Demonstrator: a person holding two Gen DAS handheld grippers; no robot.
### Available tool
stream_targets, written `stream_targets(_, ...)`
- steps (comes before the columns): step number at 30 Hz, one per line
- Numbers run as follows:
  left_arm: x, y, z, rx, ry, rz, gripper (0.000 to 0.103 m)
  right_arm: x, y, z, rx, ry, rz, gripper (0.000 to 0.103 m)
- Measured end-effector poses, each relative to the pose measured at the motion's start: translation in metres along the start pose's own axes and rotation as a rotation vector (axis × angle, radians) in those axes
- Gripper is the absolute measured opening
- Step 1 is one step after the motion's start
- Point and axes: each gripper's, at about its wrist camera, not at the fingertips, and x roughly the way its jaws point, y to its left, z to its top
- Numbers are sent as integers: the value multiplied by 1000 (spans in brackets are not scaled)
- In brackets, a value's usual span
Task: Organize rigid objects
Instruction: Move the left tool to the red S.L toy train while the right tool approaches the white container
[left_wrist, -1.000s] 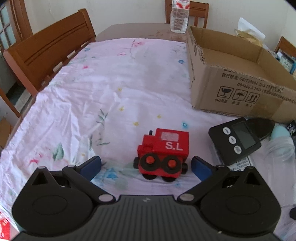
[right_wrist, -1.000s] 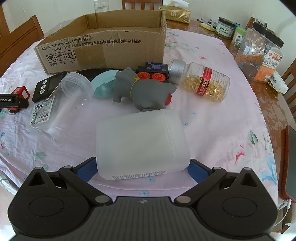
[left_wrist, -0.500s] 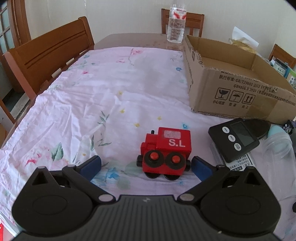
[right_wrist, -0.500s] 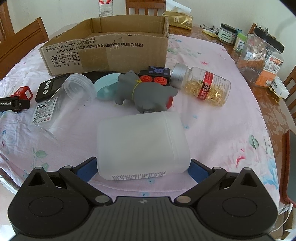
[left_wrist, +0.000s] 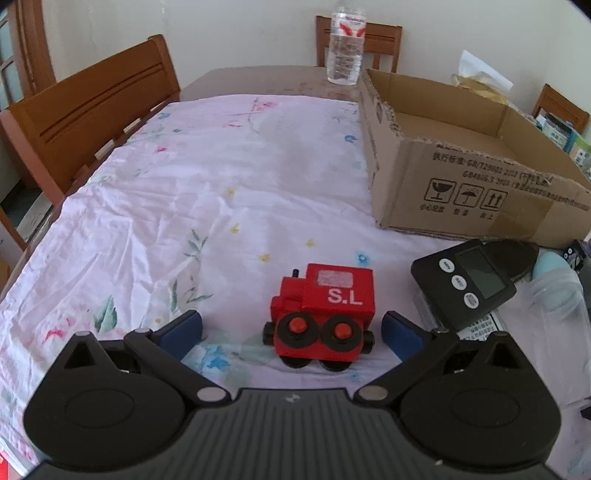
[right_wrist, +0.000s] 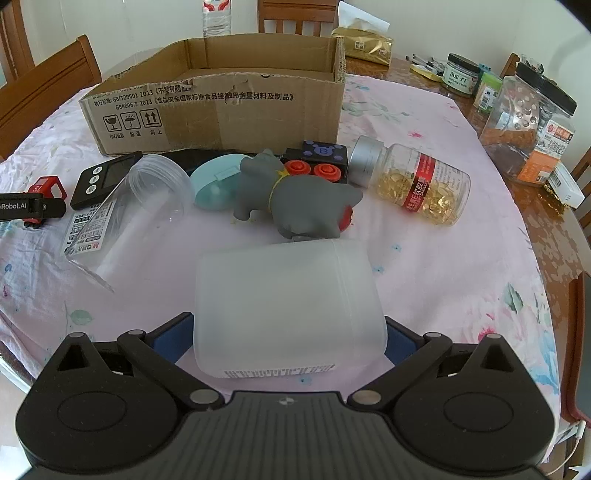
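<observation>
A red toy train (left_wrist: 325, 314) marked "S.L" stands on the floral cloth between the fingers of my open left gripper (left_wrist: 291, 330), nearer the right finger and touching neither. My right gripper (right_wrist: 288, 334) is open too, and its blue pads flank a translucent white plastic container (right_wrist: 288, 306) that lies on its side on the cloth. Whether the pads touch the container is unclear. An open cardboard box (left_wrist: 472, 177) (right_wrist: 221, 107) sits at the back of the table.
Near the box lie a black timer (left_wrist: 465, 284) (right_wrist: 105, 179), a clear plastic jar (right_wrist: 125, 214), a teal lid (right_wrist: 214, 184), a grey elephant toy (right_wrist: 295, 203), a dark toy block (right_wrist: 325, 160) and a capsule bottle (right_wrist: 417, 184). A water bottle (left_wrist: 345, 48), jars (right_wrist: 524, 122) and wooden chairs (left_wrist: 85, 110) ring the table.
Both views have tilted up a little, showing more of the far table. The container sits slightly deeper between the right fingers. Neither gripper's opening has changed.
</observation>
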Motion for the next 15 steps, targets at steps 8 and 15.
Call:
stream_targets(8,0,2,-1,39,2,-30,103,0,0,1,2,6,1,103)
stream_targets(15,1,-1,6,52,51,-23,102,0,0,1,2,5,3,103)
